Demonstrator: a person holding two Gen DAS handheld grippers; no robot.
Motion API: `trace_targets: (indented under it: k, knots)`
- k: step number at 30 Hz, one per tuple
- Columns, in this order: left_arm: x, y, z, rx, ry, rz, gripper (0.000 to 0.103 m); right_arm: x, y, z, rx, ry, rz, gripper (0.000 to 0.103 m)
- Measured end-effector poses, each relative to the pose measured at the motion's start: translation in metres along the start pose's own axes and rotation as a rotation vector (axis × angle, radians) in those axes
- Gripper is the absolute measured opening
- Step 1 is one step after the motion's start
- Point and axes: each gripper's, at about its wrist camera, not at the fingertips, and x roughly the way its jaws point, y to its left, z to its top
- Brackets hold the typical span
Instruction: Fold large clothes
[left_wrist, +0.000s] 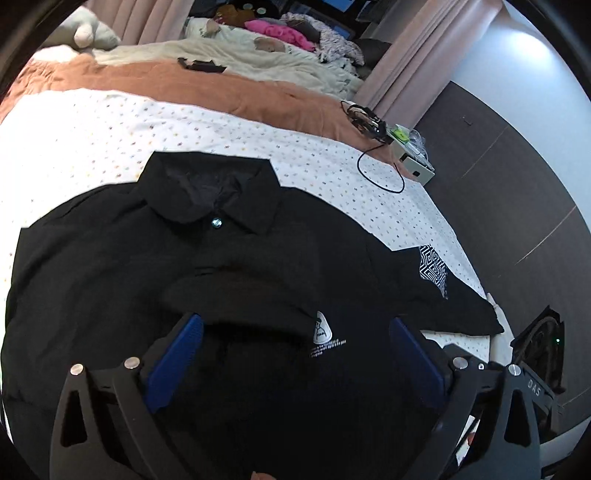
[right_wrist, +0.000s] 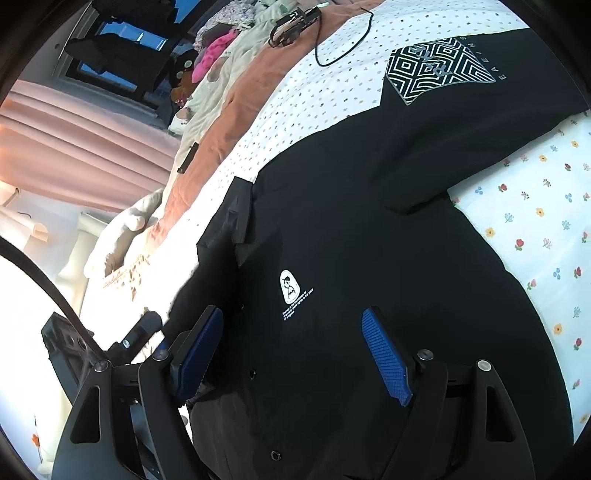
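A large black collared shirt (left_wrist: 110, 266) lies spread on the flowered white bedsheet (left_wrist: 92, 133), collar away from me. A small white logo (left_wrist: 320, 328) sits on its chest, and a black-and-white patterned patch (left_wrist: 433, 271) marks the sleeve stretched to the right. My left gripper (left_wrist: 295, 328) hangs open just above the chest, blue pads wide apart, a rounded fold of black cloth lying between them. In the right wrist view the same shirt (right_wrist: 369, 229) fills the frame with its logo (right_wrist: 289, 286) and patch (right_wrist: 436, 68). My right gripper (right_wrist: 293, 325) stands open over the button placket, pads clear of the cloth.
Beyond the shirt lie an orange blanket (left_wrist: 184, 81), cream bedding (left_wrist: 258, 59) and a pile of clothes (left_wrist: 288, 29). A black cable (left_wrist: 380, 170) loops on the sheet near a small box (left_wrist: 413, 158) at the bed's right edge. The dark floor (left_wrist: 517, 184) is on the right.
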Motion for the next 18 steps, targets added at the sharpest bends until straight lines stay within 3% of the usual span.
trace_targets:
  k: [3, 11, 18]
  knots:
    - [-0.018, 0.012, -0.005, -0.042, -0.032, -0.005, 0.103, -0.001, 0.005, -0.002, -0.023, 0.004, 0.004, 0.077]
    - [-0.089, 0.047, -0.039, -0.167, -0.172, 0.142, 0.103, 0.01, 0.033, -0.009, -0.175, 0.011, 0.015, 0.077]
    - [-0.127, 0.076, -0.066, -0.303, -0.281, 0.203, 0.103, 0.025, 0.06, -0.025, -0.343, 0.0, -0.044, 0.077]
